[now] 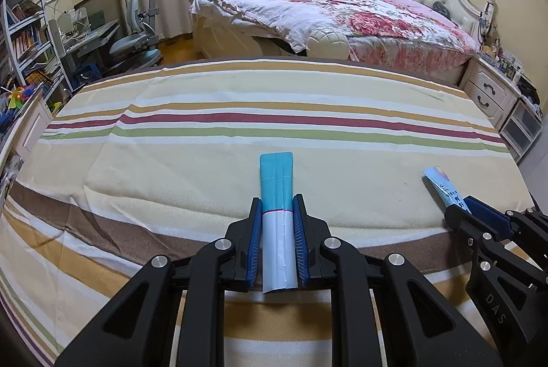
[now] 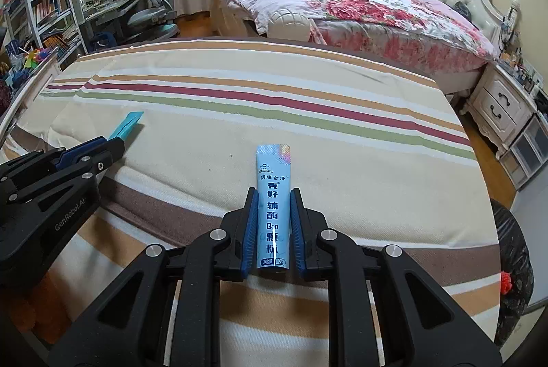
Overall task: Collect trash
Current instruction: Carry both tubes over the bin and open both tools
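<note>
Between the jaws of the left gripper (image 1: 277, 206) sits one long packet (image 1: 276, 195), teal at its far end and white at the near end, with a thin pink line across; the jaws are clamped on its two long edges. It shows its plain back, with no writing to read. The right gripper (image 2: 273, 197) has its jaws clamped on a second packet (image 2: 273, 195), pale blue, printed with dark blue Chinese characters down its length, "2g" at the bottom and a shiny patch at the top corner. That makes two packets, one per gripper, both held above the striped cloth (image 1: 205, 161) covering the surface. "GenRobot.AI" is printed on the left gripper's side in the right wrist view; "DAS" on the right gripper's body in the left view. One black bag (image 2: 513, 264) stands at the right edge.
</note>
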